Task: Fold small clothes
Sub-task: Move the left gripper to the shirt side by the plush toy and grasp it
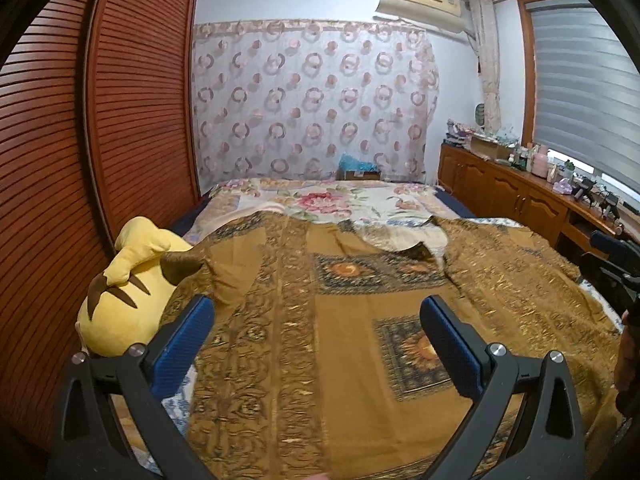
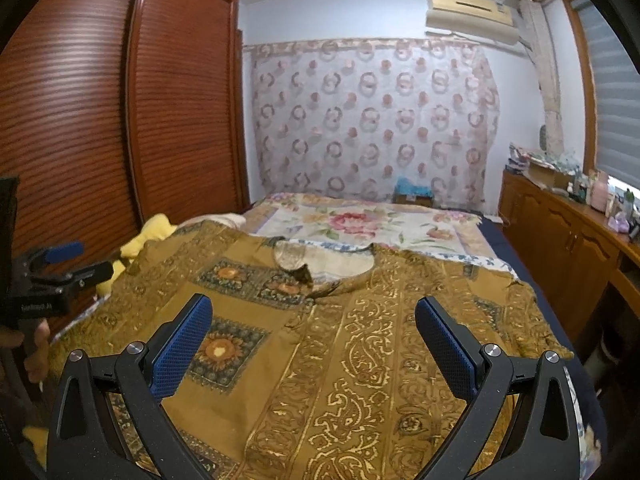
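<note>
The brown and gold shirt [image 2: 320, 340] lies flat on the bed [image 2: 360, 220] in the middle of the frame, not folded yet, and the left gripper [image 1: 316, 328] and right gripper [image 2: 312, 328] hang wide apart above it, so next each should probably pinch an edge.

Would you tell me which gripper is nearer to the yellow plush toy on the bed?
Left. The left gripper hangs open with the yellow plush toy just beside its left finger; the right gripper is open over the shirt, farther from it.
</note>
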